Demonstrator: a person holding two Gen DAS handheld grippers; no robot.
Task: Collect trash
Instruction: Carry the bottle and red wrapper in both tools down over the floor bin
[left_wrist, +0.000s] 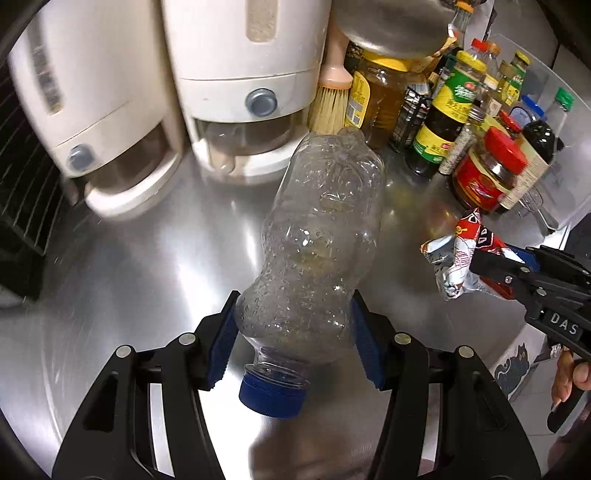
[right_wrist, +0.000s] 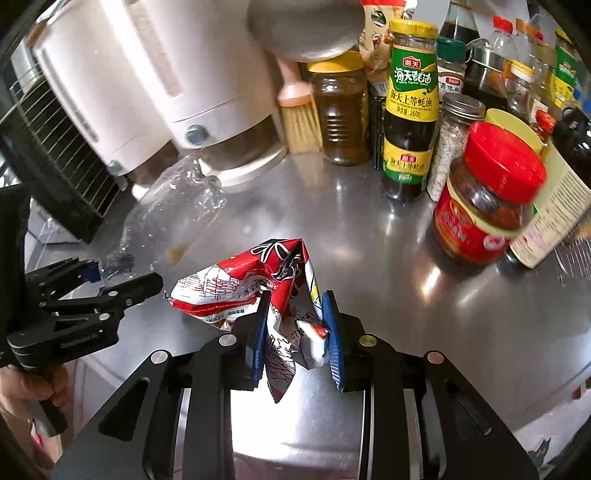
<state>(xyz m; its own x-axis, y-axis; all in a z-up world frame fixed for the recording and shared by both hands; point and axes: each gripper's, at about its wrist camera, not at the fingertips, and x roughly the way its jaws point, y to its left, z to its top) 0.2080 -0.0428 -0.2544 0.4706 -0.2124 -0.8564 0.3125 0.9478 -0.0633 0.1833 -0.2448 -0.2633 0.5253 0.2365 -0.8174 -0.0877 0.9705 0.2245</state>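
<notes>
- The left tongs (left_wrist: 295, 332) are squeezing a crushed, clear plastic bottle (left_wrist: 321, 236) just above its blue cap (left_wrist: 273, 395); the jaws are closed partway onto its dented, droplet-speckled body.
- The bottle is pointing away from the camera, cap nearest, and appears to be held above the shiny steel counter (left_wrist: 147, 280), probably for carrying to a bin.
- The right tongs (right_wrist: 295, 332) are pinching a crumpled red-and-white foil wrapper (right_wrist: 255, 284), jaws nearly together; the wrapper is bunching up between the ribbed blue pads (right_wrist: 334, 343).
- Both pieces of trash are being held near each other over the counter.
- Behind, glass sauce jars (right_wrist: 410, 110), a brush (right_wrist: 299, 118) and white dispensers (left_wrist: 236, 74) are standing along the back.
</notes>
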